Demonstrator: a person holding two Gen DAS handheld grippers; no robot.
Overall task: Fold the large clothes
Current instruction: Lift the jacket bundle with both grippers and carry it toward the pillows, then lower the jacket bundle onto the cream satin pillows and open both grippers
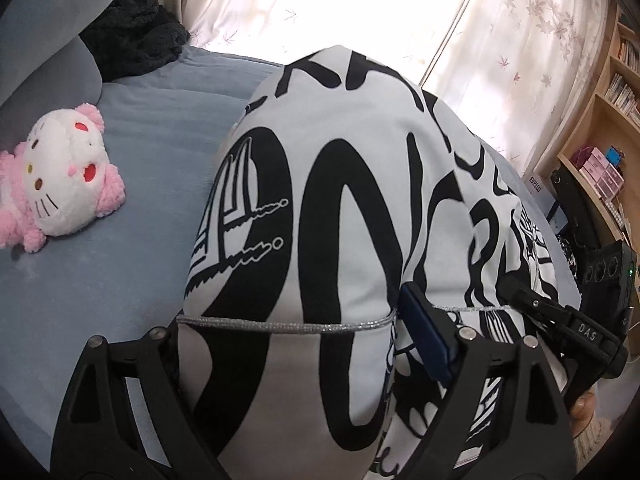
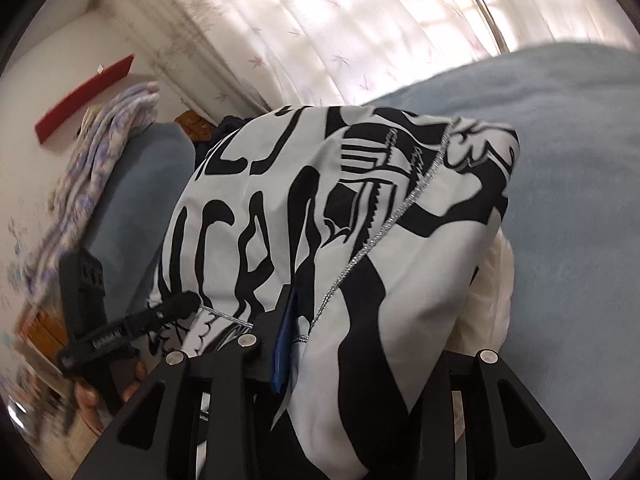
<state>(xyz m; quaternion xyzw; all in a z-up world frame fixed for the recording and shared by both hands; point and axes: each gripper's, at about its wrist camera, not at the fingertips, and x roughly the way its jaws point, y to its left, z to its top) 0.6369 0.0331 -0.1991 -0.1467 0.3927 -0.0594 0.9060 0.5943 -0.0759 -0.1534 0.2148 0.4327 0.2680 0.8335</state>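
Black-and-white garment [image 1: 360,160] fills the near part of both views, says the first watcher. It lies heaped on the blue bed cover [image 1: 140,140]. The left gripper [image 1: 288,320] stands wide, with the cloth and its silver cord [image 1: 280,325] between the fingers, and no pinch is visible. Cloth drapes over the right gripper [image 2: 372,332] and hides its far pad, so it cannot be told if that one holds the cloth or only carries it.

What could go wrong from here? asks the second.

The first answers: the cloth looks smooth and slippery. If the person lifts with only one side held, the heap may slide and the fold may become crooked. The silver cord could also catch on a finger and pull the hem out of line. The plush toy [image 1: 60,184] lies on the cover, apart from the garment, and a wide spread may reach it.

And the views, do they differ?

Yes. The left view alone shows the toy, the dark blanket [image 1: 132,28] and, far away, the bookshelf [image 1: 616,80]. The right view alone shows a cream cloth [image 2: 492,280] under the garment and a folded floral towel [image 2: 108,140]. The curtain [image 1: 520,40] is behind in both.
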